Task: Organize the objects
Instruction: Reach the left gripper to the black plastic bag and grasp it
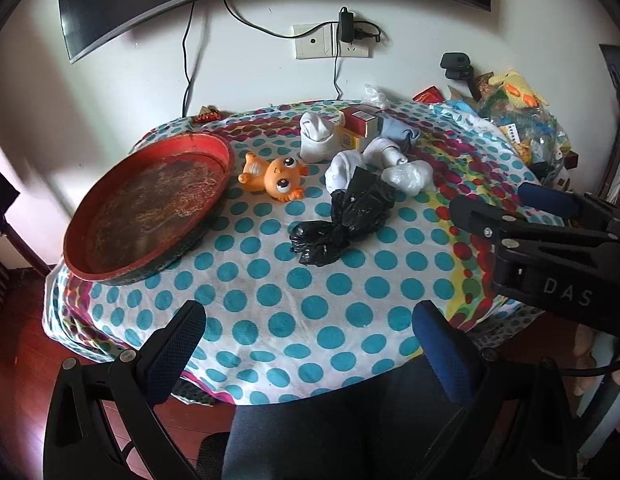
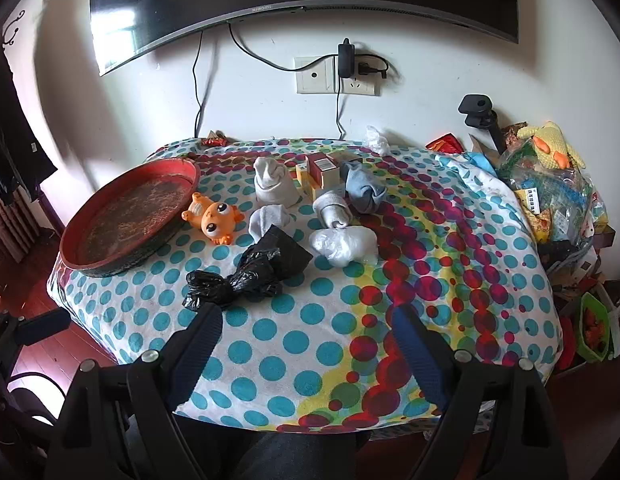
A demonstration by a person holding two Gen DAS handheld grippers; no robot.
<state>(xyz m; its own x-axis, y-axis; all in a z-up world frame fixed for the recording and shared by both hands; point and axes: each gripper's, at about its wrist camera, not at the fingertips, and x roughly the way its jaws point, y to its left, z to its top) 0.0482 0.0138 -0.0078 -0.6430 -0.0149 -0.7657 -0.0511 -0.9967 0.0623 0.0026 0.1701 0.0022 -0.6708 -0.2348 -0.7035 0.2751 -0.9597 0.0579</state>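
We look down over a round table draped in a white cloth printed with teal, red and yellow dots (image 1: 269,300). Our left gripper (image 1: 305,344) hangs above the near edge with its two dark blue padded fingers (image 1: 177,344) spread wide and nothing between them. Our right gripper (image 2: 305,344) is likewise held over the near part of the cloth, its blue-padded fingers (image 2: 201,340) standing apart and empty; the tip of its left finger sits just in front of the knotted black plastic bag (image 2: 245,276) in the right wrist view, though we cannot tell whether they touch.

The things to be organized lie in a loose cluster toward the middle and far side. A round red tray with a worn, brownish floor (image 1: 149,204) sits at the left, tilted over the table's edge. Just beside its rim lies an orange rubber cartoon toy with big eyes (image 1: 275,178). Behind it stands a white rolled sock (image 2: 271,184), and a second white sock (image 2: 265,218) touches the black bag. A crumpled clear plastic bag (image 2: 344,246) lies to the right, near a grey sock (image 2: 332,208) and a blue sock (image 2: 364,192). Small red and yellow cardboard boxes (image 2: 322,174) stand behind these.
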